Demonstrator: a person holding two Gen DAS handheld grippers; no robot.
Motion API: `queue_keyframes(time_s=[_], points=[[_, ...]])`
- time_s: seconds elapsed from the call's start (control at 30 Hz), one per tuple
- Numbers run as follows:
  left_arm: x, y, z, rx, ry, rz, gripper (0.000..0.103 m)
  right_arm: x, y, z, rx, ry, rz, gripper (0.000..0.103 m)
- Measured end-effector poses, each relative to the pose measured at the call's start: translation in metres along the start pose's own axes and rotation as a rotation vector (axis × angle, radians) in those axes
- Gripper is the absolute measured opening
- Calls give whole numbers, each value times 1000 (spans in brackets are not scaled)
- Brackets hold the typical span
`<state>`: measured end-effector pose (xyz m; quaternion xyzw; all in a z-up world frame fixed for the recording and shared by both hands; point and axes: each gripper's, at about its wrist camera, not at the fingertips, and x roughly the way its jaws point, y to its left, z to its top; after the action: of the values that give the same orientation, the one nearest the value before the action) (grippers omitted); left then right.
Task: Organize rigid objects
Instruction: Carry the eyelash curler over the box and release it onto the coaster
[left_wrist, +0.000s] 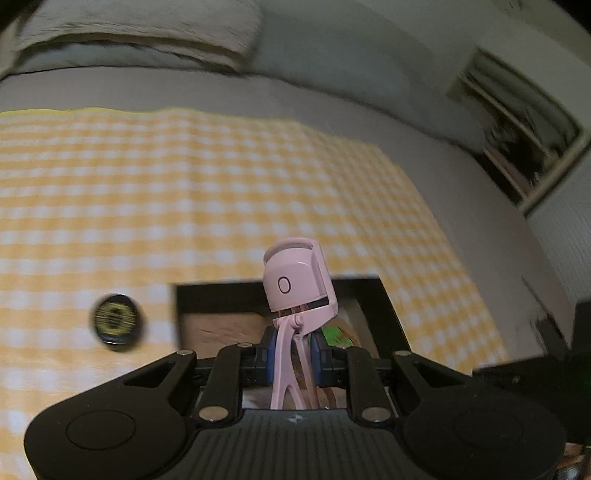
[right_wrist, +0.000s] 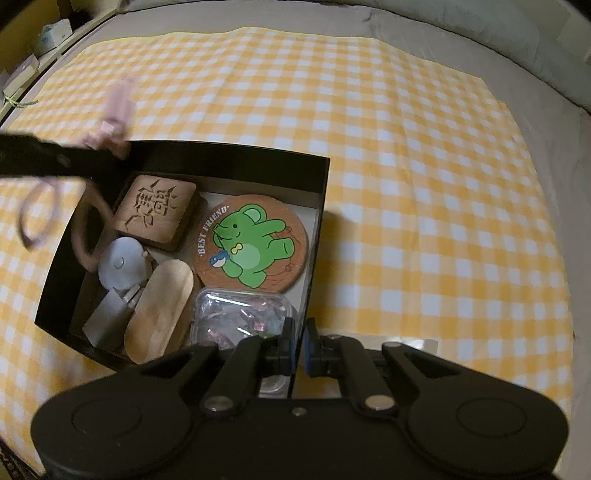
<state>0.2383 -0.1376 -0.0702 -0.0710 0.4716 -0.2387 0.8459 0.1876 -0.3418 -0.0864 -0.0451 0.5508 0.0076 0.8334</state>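
My left gripper (left_wrist: 291, 350) is shut on a pink eyelash curler (left_wrist: 295, 280), head up, above a black box (left_wrist: 384, 306). The curler shows blurred in the right wrist view (right_wrist: 114, 110) over the box's left far corner. The black box (right_wrist: 325, 192) sits on a yellow checked cloth and holds a carved wooden square (right_wrist: 155, 210), a round coaster with a green elephant (right_wrist: 255, 243), a wooden oval dish (right_wrist: 159, 310), a clear plastic case (right_wrist: 240, 314) and small white items (right_wrist: 122, 266). My right gripper (right_wrist: 298, 332) is shut and empty at the box's near right corner.
A round black and gold disc (left_wrist: 116, 321) lies on the cloth left of the box. The yellow checked cloth (right_wrist: 424, 184) covers a grey bed with pillows (left_wrist: 147, 33) at the back. A shelf (left_wrist: 517, 129) stands at the right.
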Motion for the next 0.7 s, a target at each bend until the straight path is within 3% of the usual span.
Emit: queue_keyframes(time_s=[0.2, 0.53, 0.57, 0.63, 0.7], points=[[45, -26, -6, 99, 98, -6, 20, -2, 0, -1, 6, 3, 10, 5], [81, -38, -4, 133, 136, -27, 22, -2, -3, -1, 22, 3, 25, 5], [85, -38, -5, 126, 137, -33, 25, -2, -3, -1, 23, 3, 25, 5], [84, -37, -4, 122, 139, -27, 49, -2, -3, -1, 25, 3, 26, 5], [82, -37, -4, 131, 134, -26, 55, -2, -3, -1, 29, 4, 26, 5]])
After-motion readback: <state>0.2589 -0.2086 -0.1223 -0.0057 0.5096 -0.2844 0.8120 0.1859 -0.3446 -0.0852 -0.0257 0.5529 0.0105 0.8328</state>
